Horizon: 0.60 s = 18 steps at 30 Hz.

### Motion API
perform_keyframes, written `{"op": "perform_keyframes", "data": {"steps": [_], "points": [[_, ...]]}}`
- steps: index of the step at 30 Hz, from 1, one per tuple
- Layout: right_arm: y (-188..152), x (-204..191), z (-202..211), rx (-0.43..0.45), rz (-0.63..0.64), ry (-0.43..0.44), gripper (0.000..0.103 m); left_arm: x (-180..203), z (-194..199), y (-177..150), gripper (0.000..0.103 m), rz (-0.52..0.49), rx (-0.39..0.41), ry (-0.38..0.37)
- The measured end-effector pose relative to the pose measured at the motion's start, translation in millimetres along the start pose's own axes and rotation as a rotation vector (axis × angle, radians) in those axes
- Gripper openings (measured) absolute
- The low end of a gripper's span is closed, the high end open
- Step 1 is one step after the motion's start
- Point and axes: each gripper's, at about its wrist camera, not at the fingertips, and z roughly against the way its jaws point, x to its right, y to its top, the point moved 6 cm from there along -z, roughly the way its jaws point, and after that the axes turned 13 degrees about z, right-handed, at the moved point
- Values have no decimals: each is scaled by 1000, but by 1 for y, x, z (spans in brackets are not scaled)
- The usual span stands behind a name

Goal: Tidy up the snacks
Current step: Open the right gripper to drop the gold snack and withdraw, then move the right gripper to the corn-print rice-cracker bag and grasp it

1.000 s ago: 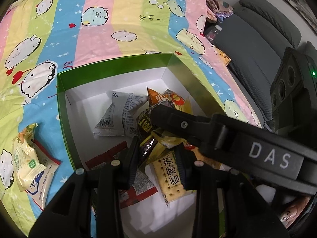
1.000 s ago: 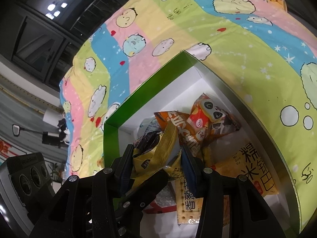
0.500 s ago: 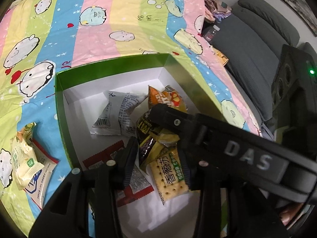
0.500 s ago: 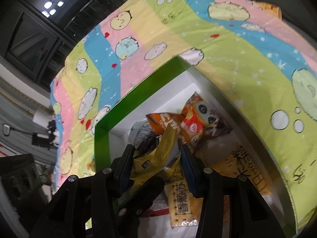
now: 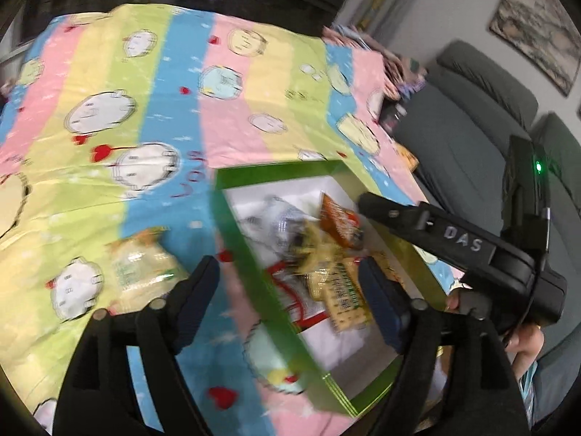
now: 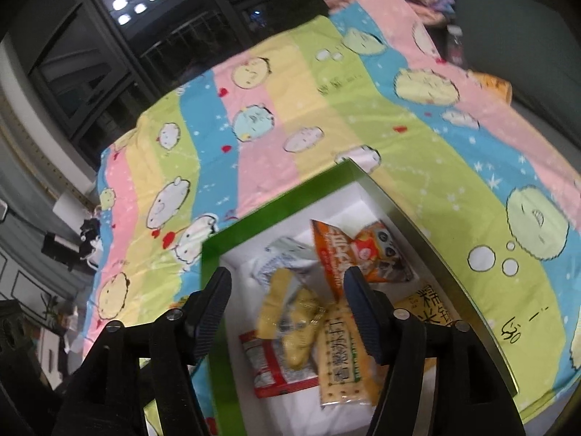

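With most packets piled in your green box (image 6: 254,225), both grippers, right gripper (image 6: 287,290) and left gripper (image 5: 290,279), hang jaws wide, empty; one yellow-green packet (image 5: 145,269) waits outside on the bedsheet (image 5: 181,109).

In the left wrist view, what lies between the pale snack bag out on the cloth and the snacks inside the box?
The green box near wall, plus a strip of striped cloth; the pale snack bag lies outside it.

Grey sofa (image 5: 472,116) — dark windows (image 6: 109,54)
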Motion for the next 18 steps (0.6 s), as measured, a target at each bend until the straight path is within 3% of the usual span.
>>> {"op": "perform_keyframes", "data": {"steps": [4,7,14,18], "points": [[2,-23,7,22,58,1,79,-41,31,2,87,59,55,56],[0,-46,10,23,95,52,79,-76,49,1,93,102,79,91],[-15,-113,-13,-77,161,239,79,-164,55,-13,94,259,82,185],[-30,-154,-40,-139,272,208,79,-192,52,-18,94,305,55,230]]}}
